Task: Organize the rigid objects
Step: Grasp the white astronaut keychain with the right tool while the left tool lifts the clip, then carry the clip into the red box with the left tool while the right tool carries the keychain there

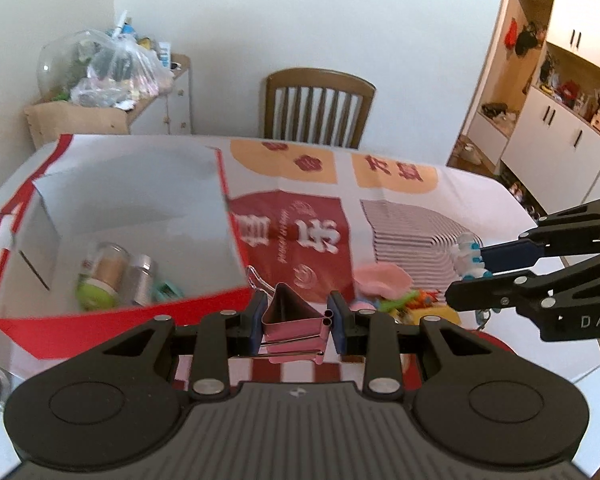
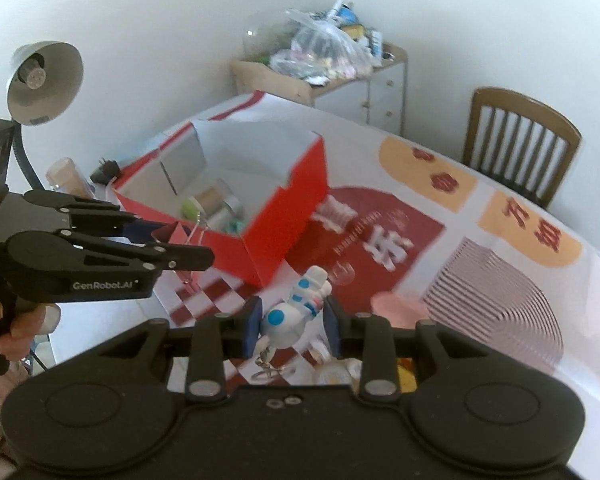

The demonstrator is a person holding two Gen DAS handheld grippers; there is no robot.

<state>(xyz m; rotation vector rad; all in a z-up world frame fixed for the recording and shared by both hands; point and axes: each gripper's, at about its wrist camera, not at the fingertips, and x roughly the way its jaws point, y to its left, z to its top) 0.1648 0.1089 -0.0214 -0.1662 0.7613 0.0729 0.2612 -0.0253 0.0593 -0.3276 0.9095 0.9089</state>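
Pink binder clip (image 1: 296, 320) sits right up close, pinched between the two blue pads of the left gripper (image 1: 298, 320), its wire handles folded flat beneath it. One clip, held well above the table (image 1: 480, 188). Over on the other side, the right gripper (image 2: 292, 320) clamps one small white figure (image 2: 296, 312) with blue dots, a keyring dangling under it; the same toy shows in the left view (image 1: 466, 256), nipped at the tip of the right tongs (image 1: 480, 264). So both sets of tongs are closed, each on one item, both lifted clear of the tabletop.

One red box (image 2: 292, 216) stands open on the printed cloth (image 2: 500, 240), white inside. In it, two jars (image 1: 104, 272) lie side by side, one with a green lid, the other silvery, and one small teal thing (image 1: 166, 290) beside them, too blurred to name. In the right view, the left gripper (image 2: 180, 246) hangs just beside the box's near corner, a hand (image 2: 16, 320) on its grip.

On the cloth near the right tongs lies a small heap: one pink piece (image 1: 382, 280) and some bright bits (image 1: 412, 300) I cannot count. One wooden chair (image 1: 320, 108) stands at the far edge. One lamp (image 2: 44, 80) leans in at the left, and one full plastic bag (image 2: 324, 52) rests on a shelf.
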